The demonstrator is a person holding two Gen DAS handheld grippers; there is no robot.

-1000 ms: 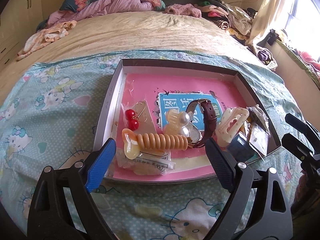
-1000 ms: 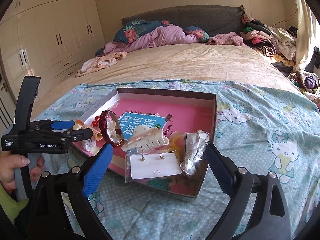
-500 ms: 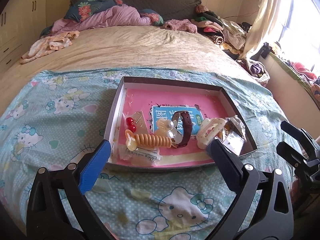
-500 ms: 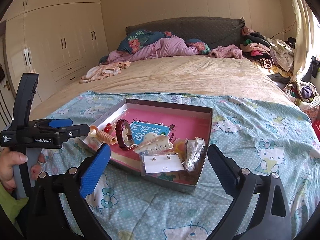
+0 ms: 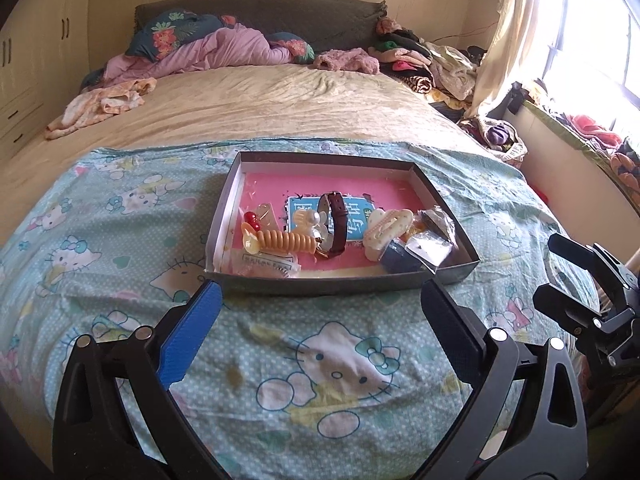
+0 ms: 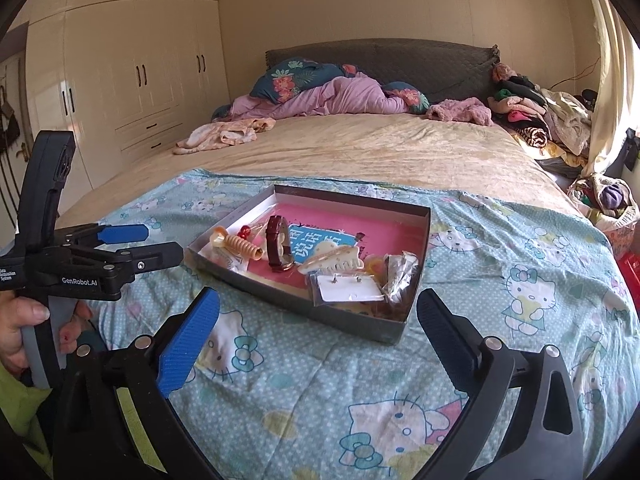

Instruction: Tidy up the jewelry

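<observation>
Both hand-held grippers, left gripper (image 5: 320,328) and right gripper (image 6: 318,320), hover spread and empty short of the shallow grey cardboard tray (image 5: 340,280) holding jumbled jewelry on the bed. Sorting appears unfinished; next, an approach to one piece, perhaps the brown-strapped wristwatch (image 5: 336,224).

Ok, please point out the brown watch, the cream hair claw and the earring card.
brown watch (image 5: 339,220), left wrist view, on the leather strap.
cream hair claw (image 5: 386,226), left wrist view, on its body.
earring card (image 6: 347,289), right wrist view, on the white card's middle.
</observation>
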